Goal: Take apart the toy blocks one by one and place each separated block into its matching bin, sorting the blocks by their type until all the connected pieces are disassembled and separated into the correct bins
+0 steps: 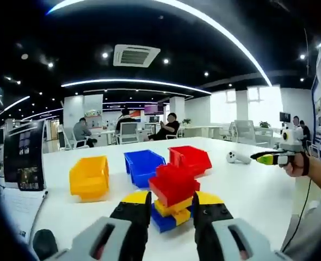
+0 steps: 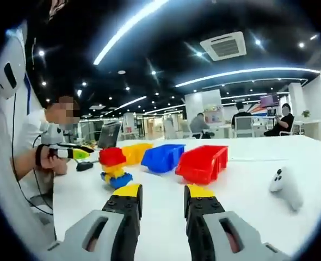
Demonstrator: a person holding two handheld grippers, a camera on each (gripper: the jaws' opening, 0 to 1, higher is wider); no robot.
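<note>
While the left claw (image 1: pixel 171 209) brackets the block stack (image 1: pixel 172 198) w/ jaws apart and the right claw (image 2: pixel 158 204) hangs released, a one-sided squeeze could topple it on the worktop (image 1: pixel 247 190).

Three bins in a row on the table (image 1: pixel 247 201): left bin (image 1: pixel 90 176), middle bin (image 1: pixel 143 166), right bin (image 1: pixel 190 159). Block stack (image 1: pixel 172 198) near, before the bins. Controller (image 1: pixel 238 157) far right of the bins.

An open-plan office: behind the white table (image 1: pixel 242 190), seated people (image 1: pixel 168 128) at desks, strip ceiling lights (image 1: pixel 133 83).
</note>
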